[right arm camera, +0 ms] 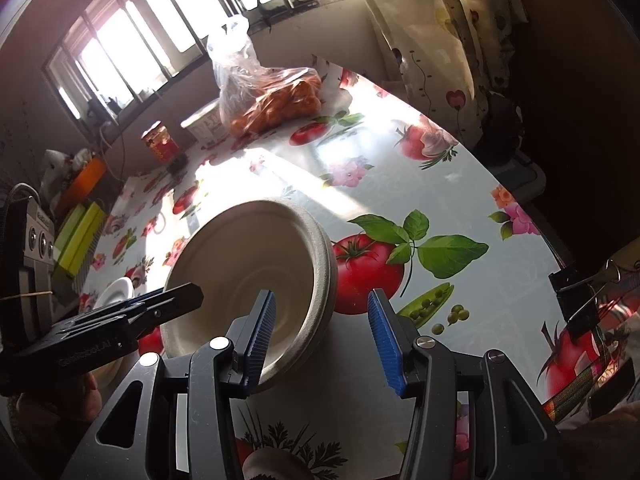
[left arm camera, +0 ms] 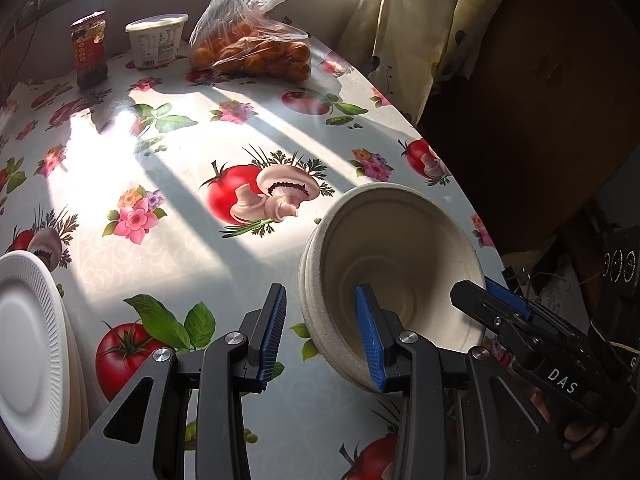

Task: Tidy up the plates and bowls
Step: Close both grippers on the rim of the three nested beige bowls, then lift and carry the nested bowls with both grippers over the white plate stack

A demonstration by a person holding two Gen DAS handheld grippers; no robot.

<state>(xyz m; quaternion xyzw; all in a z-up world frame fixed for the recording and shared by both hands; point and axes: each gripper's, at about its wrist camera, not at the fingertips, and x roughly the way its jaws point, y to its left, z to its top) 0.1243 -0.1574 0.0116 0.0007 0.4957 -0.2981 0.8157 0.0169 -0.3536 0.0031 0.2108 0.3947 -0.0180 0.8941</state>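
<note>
Sunny kitchen table [left arm camera: 168, 248] with a veggie-print oilcloth, and the beige bowl stack [left arm camera: 394, 268] sits tilted near the table's right edge, white plates [left arm camera: 28, 344] off to the left. The left gripper [left arm camera: 326, 332] and right gripper [right arm camera: 322, 334] both angle down, each part open around the rim on opposite sides; I can't tell if either pinches. I'd close both firmly, then lift evenly so nothing slides apart.
</note>
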